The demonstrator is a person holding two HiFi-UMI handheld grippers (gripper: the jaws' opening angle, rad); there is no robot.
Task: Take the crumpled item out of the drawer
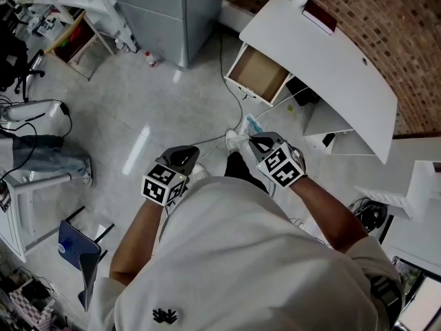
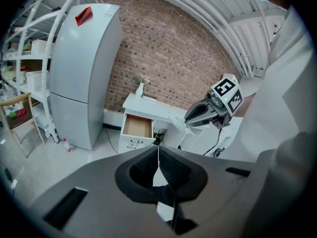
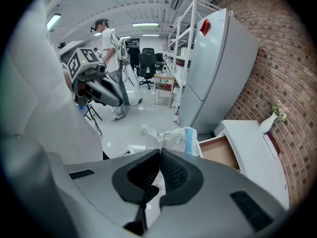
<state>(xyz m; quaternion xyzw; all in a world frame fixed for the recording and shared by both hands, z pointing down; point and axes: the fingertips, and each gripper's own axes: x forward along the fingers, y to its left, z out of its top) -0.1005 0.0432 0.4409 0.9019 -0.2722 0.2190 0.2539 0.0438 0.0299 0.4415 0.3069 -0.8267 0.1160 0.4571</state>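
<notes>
Right gripper view: fingers [image 3: 177,171] clamp the crumpled item [image 3: 171,137], hiding its base.

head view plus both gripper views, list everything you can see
desk: one, white, against the brick wall
drawer: one, white, brown inside, open and empty, in the desk
crumpled wrapper: one, white and blue, pinched by the right gripper
vase: one, white, on the desk
fridge: one, grey, beside the desk
bottle: one, small, red cap, on the floor by the fridge
cables: several, pale, on the floor before the drawer
other person: one, white top, standing far back
left gripper: one, grey, jaws shut, empty
right gripper: one, grey, jaws shut on the crumpled wrapper
</notes>
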